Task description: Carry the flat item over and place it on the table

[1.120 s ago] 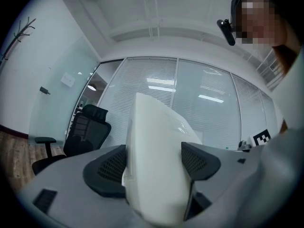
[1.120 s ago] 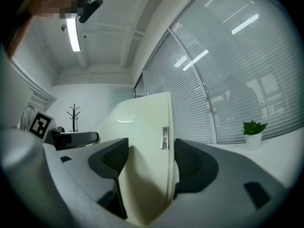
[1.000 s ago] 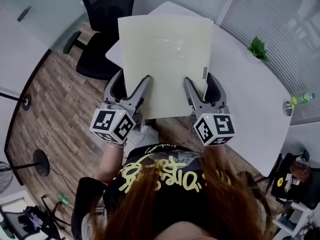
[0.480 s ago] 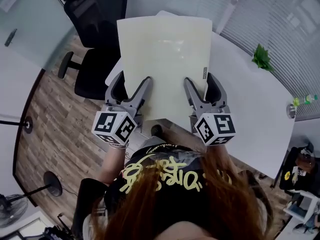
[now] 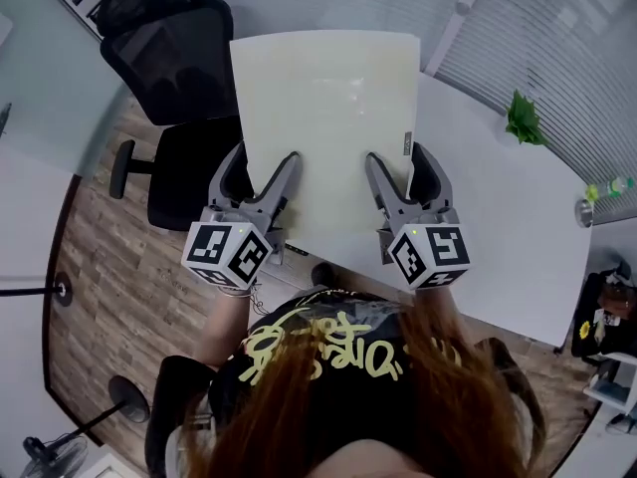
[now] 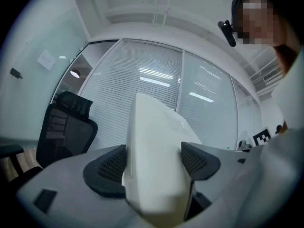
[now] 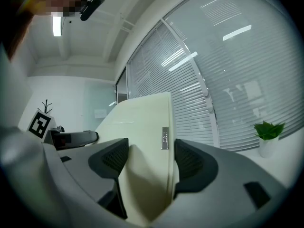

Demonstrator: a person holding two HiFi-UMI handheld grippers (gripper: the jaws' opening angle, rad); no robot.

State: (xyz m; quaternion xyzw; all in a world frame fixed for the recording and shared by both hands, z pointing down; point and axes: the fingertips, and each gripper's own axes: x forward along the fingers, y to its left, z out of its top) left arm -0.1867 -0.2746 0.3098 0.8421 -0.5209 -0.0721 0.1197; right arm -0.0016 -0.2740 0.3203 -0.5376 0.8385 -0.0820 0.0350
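Left claw (image 5: 261,170), right claw (image 5: 400,170) still clamp sheet (image 5: 323,118) | table (image 5: 498,217) nearer

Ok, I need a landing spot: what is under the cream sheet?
Below the cream sheet, the white table shows at its right and a black chair at its left; whatever lies beneath is covered.

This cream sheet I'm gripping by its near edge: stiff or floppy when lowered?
Probably fairly stiff: the cream sheet juts out flat over the table, held only at its near edge by the left gripper and right gripper. Likely soft-surfaced, since it deforms between the jaws. Its sheen hints it may slide.
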